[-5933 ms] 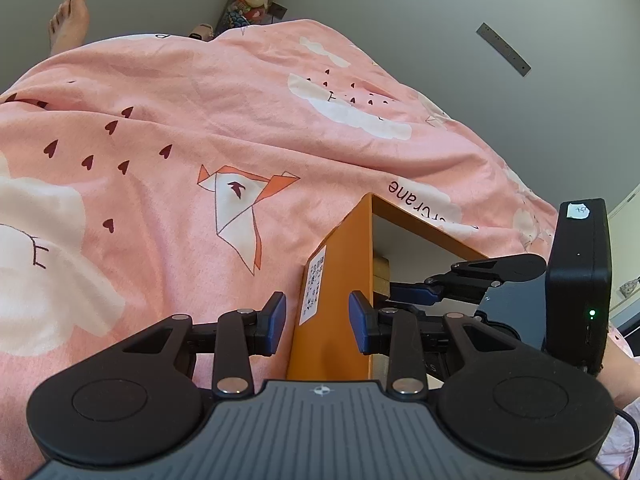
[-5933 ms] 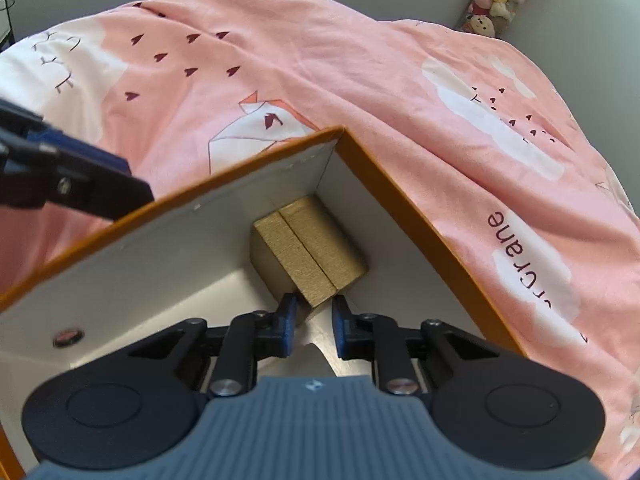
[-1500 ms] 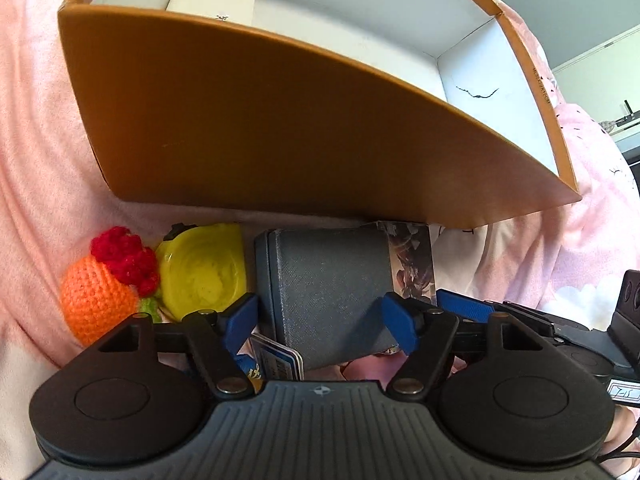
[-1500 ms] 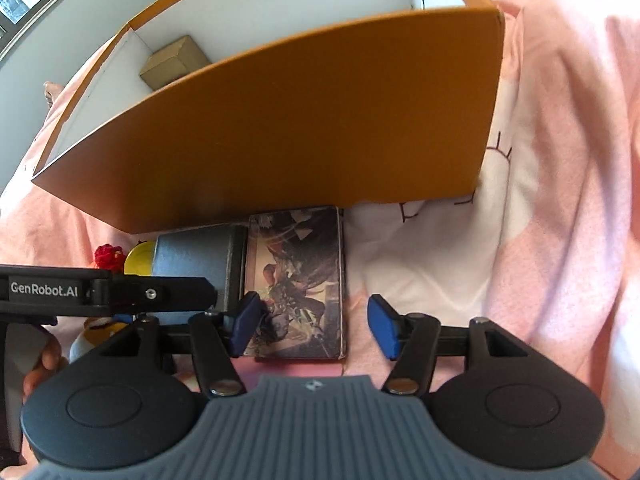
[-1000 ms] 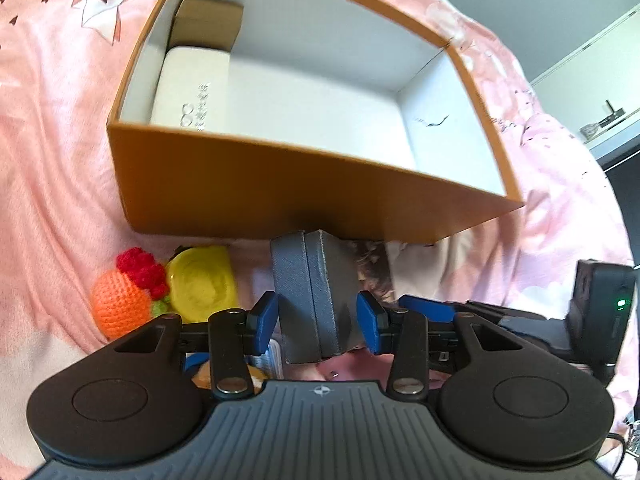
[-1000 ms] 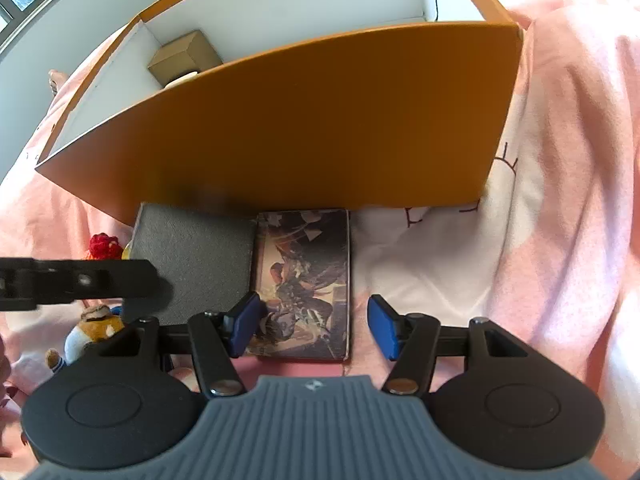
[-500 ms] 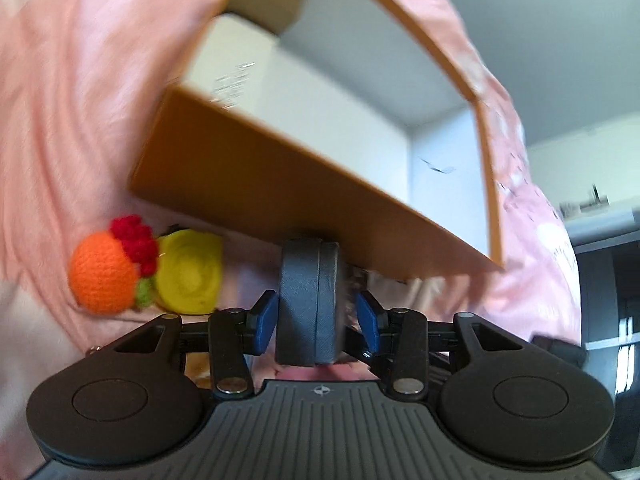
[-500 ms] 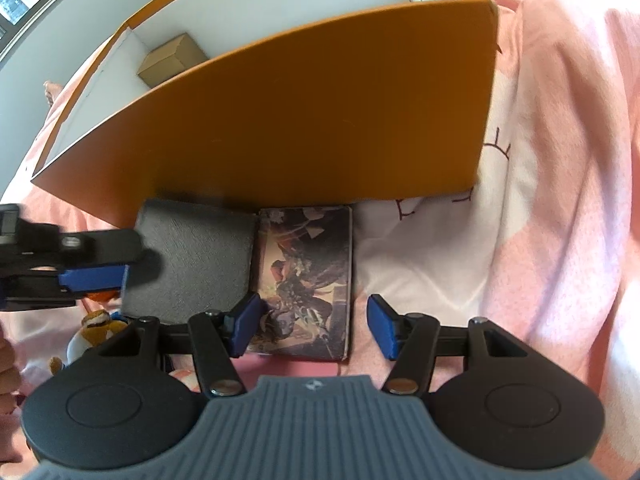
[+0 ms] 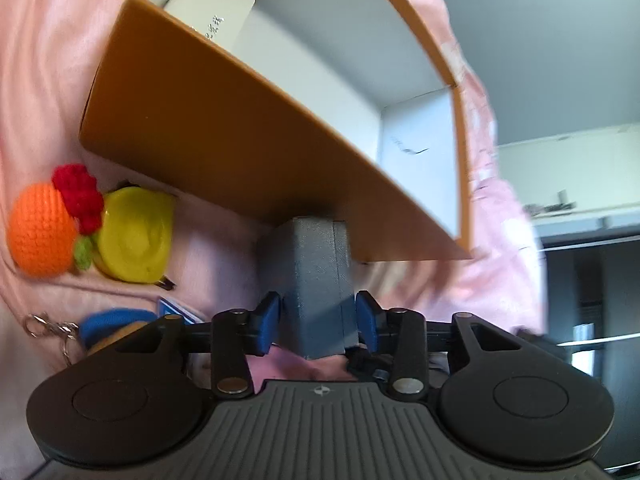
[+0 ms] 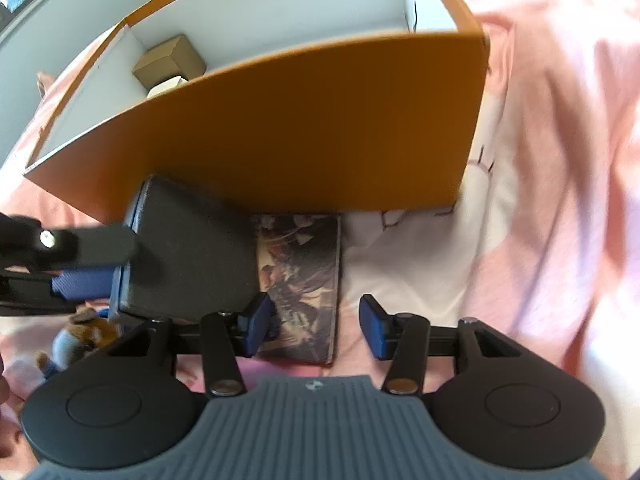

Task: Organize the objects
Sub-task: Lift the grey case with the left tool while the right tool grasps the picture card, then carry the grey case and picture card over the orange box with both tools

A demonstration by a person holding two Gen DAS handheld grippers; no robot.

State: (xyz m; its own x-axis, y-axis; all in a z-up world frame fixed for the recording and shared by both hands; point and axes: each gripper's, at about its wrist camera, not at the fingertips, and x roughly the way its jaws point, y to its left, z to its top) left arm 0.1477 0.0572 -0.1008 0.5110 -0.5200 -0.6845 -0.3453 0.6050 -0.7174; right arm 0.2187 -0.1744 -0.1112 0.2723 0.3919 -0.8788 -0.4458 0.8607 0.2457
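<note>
An orange box (image 9: 240, 152) with white inside walls lies open on the pink bedsheet (image 10: 560, 160). It holds a white case (image 9: 212, 8) and a small brown carton (image 10: 170, 60). My left gripper (image 9: 316, 322) is shut on a dark grey case (image 9: 318, 280), held on edge just in front of the box's near wall. The right wrist view shows the same grey case (image 10: 188, 252) with a left finger (image 10: 80, 244) on it. Beside it a picture card (image 10: 300, 276) lies flat on the sheet. My right gripper (image 10: 316, 326) hovers over the card's near end, jaws closing, right pad still apart from it.
Left of the grey case lie an orange crochet fruit (image 9: 40, 236) with a red crochet piece (image 9: 78, 196), a yellow dish (image 9: 134, 236), a blue item (image 9: 116, 318) and a keyring (image 9: 44, 324). A small plush toy (image 10: 84, 332) lies near the left gripper.
The left gripper has rolled and turned the grey case from flat onto its edge, staying shut on it. The right gripper's jaws have narrowed over the picture card without shifting.
</note>
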